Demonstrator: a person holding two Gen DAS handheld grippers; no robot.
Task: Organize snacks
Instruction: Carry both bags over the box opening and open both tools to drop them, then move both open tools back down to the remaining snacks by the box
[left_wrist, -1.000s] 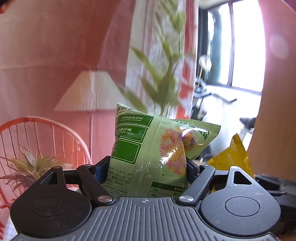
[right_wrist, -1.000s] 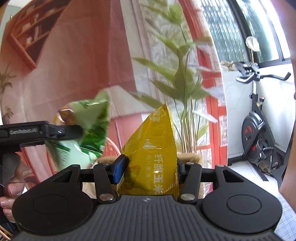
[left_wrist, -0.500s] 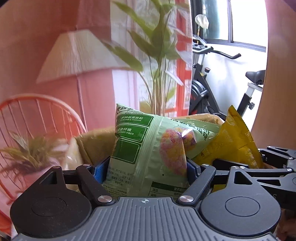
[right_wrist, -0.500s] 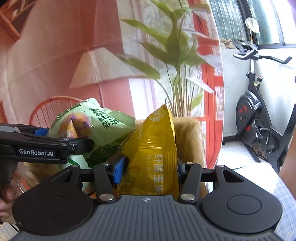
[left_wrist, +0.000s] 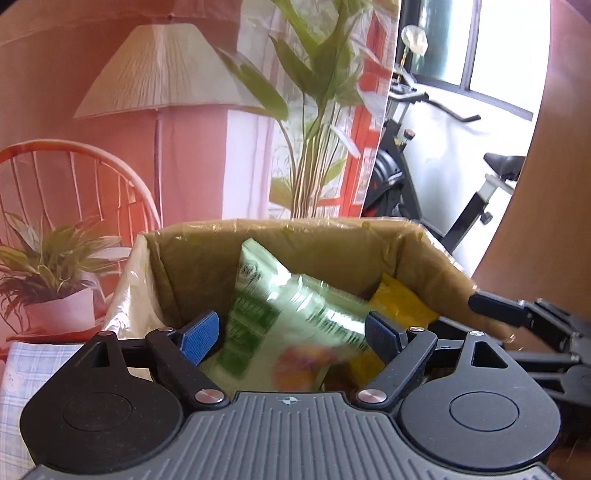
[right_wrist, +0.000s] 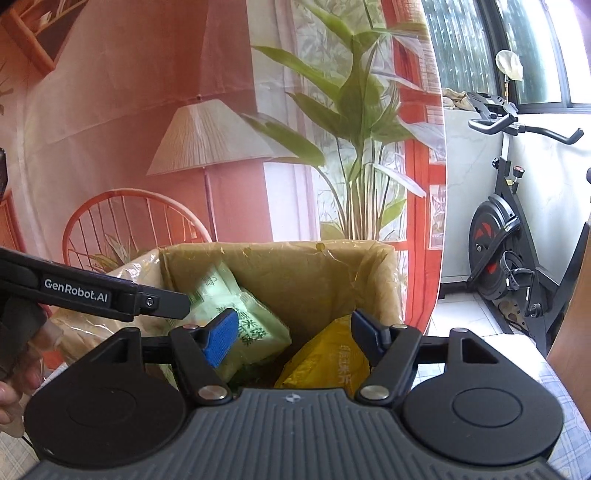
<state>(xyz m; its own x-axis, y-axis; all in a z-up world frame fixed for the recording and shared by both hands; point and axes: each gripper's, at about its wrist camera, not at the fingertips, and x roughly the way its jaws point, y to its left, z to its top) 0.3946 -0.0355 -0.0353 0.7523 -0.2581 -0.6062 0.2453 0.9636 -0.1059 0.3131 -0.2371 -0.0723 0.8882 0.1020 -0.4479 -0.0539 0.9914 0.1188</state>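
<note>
A cardboard box (left_wrist: 295, 225) lined with clear plastic stands just ahead of both grippers. My left gripper (left_wrist: 291, 334) hangs over it, jaws opening; the green snack bag (left_wrist: 295, 314) lies blurred between the blue pads (left_wrist: 201, 336), loose and tipping into the box. In the right wrist view the same box (right_wrist: 277, 247) holds the green bag (right_wrist: 236, 306) on the left and the yellow snack bag (right_wrist: 325, 358) on the right. My right gripper (right_wrist: 293, 332) is opening too, its pads apart from the yellow bag, which sits low in the box.
A printed backdrop with a lamp, chair and plants hangs behind the box. An exercise bike (right_wrist: 509, 258) stands at the right by the window. Checked cloth (left_wrist: 33, 365) covers the table. A hand (right_wrist: 14, 387) holds the left gripper's handle. A wooden panel (left_wrist: 554, 221) rises at right.
Both grippers came down over the box and opened. The green bag slipped from the left pads and the yellow bag from the right pads, both dropping into the box.
</note>
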